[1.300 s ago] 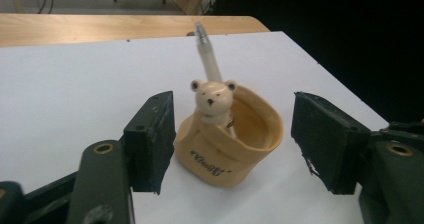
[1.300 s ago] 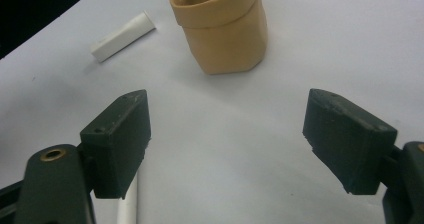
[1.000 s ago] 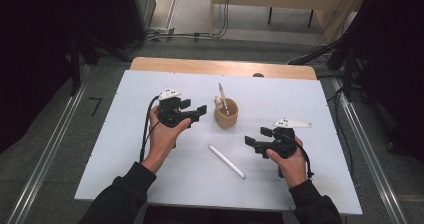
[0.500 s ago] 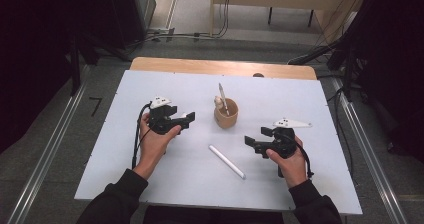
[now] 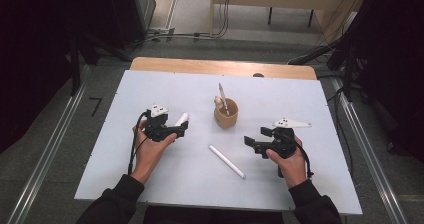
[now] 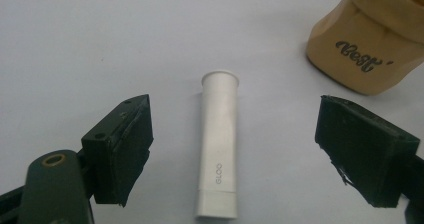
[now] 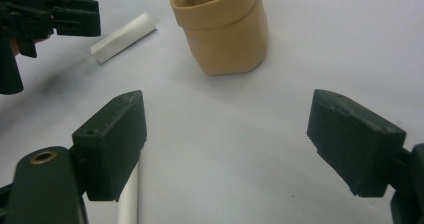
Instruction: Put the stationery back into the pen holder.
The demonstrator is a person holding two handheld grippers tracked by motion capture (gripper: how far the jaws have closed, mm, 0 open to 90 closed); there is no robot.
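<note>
A short white tube (image 6: pixel 218 149) is seen lying flat on the white counter (image 5: pixel 150 86), toward its left half and about midway between the near and far edges; one end is flared into a small rim, the other is squared off, and small grey lettering is printed near the squared end. It is bracketed by the jaws of the left gripper (image 5: pixel 176 128), which have just been opening and are spread wide to either side of it, with no pad touching it. Just beyond it, near the middle of the counter, one tan pouch-like cup (image 5: pixel 226 113) is set upright, a dark script word is printed on its side, and one slim pen-like stick (image 5: pixel 222 97) is leaned out of it. One longer white stick (image 5: pixel 227 161) is laid diagonally nearer the near edge. The right gripper (image 5: pixel 256 141) is held toward the right half, its jaws wide apart and nothing between them. Two white tubes or sticks are counted on the counter, with one cup and two grippers.
</note>
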